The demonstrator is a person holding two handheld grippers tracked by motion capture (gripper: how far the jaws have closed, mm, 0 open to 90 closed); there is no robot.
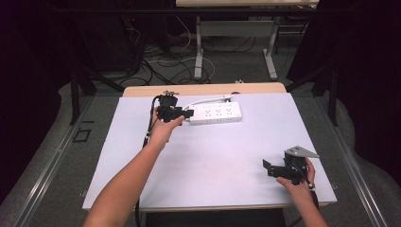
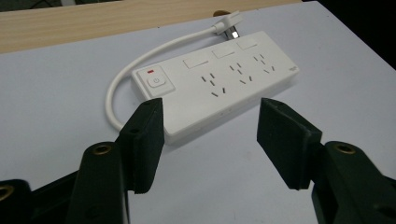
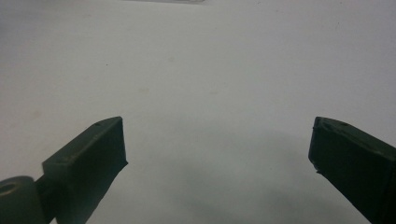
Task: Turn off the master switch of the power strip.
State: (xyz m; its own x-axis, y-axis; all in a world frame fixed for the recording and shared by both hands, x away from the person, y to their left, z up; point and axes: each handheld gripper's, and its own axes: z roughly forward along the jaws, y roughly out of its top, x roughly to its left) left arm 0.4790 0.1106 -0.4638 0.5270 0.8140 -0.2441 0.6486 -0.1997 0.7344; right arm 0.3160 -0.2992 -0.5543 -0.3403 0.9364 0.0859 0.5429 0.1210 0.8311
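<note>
The strip (image 1: 215, 113) lies near the far edge of the table (image 1: 213, 156), a little left of the middle, its cord (image 2: 122, 79) looping round the switch end to a plug (image 2: 229, 25) by the far edge. The left gripper (image 1: 188, 113) sits just beside that switch end, jaws apart, nothing between them; in the left gripper view the pads (image 2: 148, 140) stand just short of the strip's near corner, not touching it. The right gripper (image 1: 265, 166) waits well away at the near right corner, jaws wide over bare table.

The risks, as I read it: the strip is broad and smooth, and a bite on one corner could let it swing or slide out. Close in off-centre and a pad may shove it toward the far edge. The cord loop sits right by the left jaw, so it could snag. The switch (image 2: 156, 81) is near enough to get pressed by accident.
</note>
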